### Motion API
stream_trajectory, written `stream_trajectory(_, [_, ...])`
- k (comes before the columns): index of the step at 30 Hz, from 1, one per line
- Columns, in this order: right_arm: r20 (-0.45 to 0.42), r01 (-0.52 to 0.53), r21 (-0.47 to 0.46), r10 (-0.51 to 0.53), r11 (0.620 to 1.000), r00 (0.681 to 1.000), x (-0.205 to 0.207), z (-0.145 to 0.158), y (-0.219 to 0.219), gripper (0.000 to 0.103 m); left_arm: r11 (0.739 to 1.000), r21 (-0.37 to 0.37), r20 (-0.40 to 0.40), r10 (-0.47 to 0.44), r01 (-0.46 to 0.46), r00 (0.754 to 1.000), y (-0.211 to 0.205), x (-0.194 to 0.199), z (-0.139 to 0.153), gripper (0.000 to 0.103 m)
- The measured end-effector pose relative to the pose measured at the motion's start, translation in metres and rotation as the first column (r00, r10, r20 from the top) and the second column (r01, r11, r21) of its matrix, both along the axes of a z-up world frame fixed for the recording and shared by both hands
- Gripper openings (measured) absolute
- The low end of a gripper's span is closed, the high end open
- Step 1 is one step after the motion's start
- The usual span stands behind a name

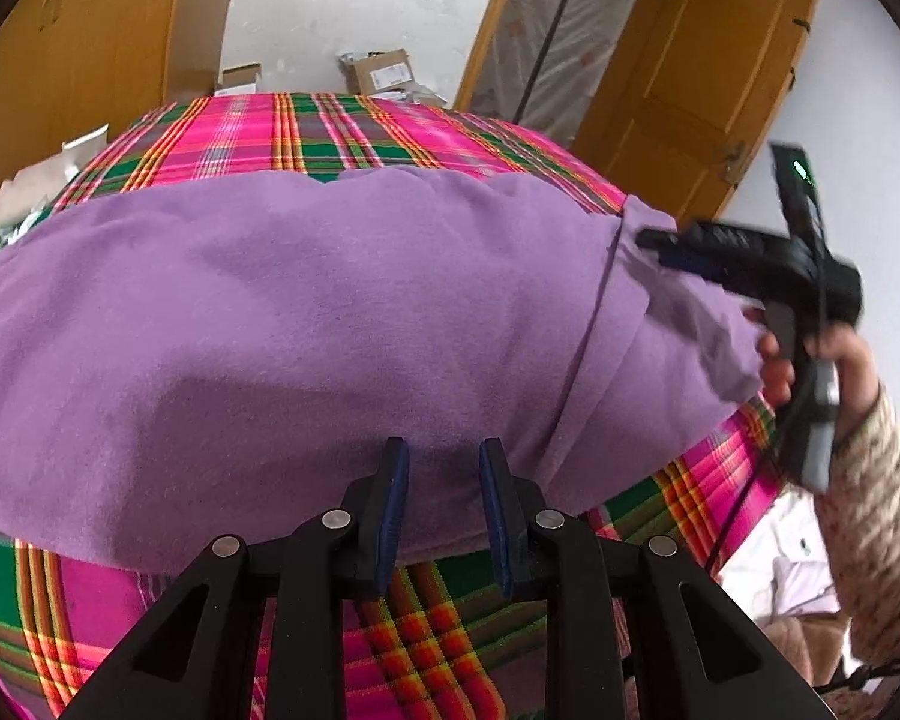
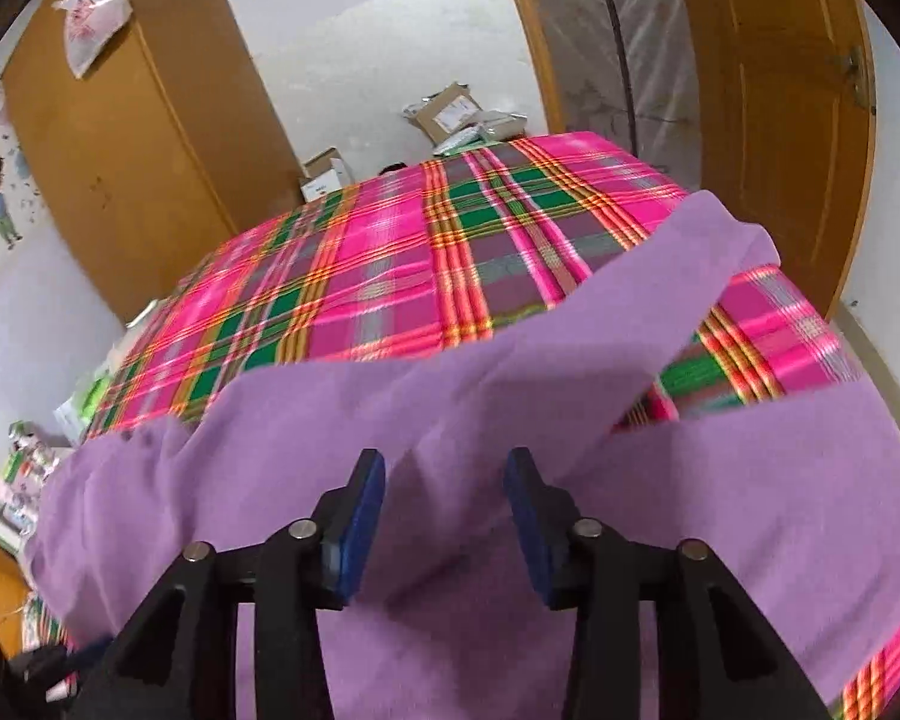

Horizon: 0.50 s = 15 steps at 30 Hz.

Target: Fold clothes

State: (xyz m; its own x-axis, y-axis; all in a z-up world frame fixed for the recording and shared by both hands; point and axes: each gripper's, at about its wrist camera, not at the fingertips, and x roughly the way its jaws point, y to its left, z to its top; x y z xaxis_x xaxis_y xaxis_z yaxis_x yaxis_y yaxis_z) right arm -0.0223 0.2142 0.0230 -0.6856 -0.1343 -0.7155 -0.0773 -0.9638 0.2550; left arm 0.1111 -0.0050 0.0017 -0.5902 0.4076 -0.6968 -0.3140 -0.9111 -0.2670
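Both the left gripper point(image 1: 444, 480) and right gripper point(image 2: 444, 492) are hovering released over the purple shirt point(image 1: 282, 312); pinching the sleeve point(image 2: 600, 324) edge cleanly seems best.

You see even, soft daylight with no glare; your left gripper point(image 1: 444, 456) casts a faint shadow on the purple garment point(image 1: 282, 312). Fisheye bending curves the edges, corners go black, and motion blur smears the right wrist view.
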Motion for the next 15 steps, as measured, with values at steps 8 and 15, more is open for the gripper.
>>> stream_trajectory(8, [0.081, 0.077, 0.091, -0.085, 0.993, 0.993, -0.029, -0.008, -0.004, 0.028, 1.000, 0.008, -0.009, -0.020, 0.020, 1.000, -0.001, 0.004, 0.000, 0.025])
stream_trajectory(15, [0.046, 0.088, 0.058, -0.091, 0.994, 0.995, -0.014, -0.006, 0.007, 0.003, 1.000, -0.002, -0.012, -0.019, 0.019, 1.000, 0.004, -0.003, 0.000, 0.025])
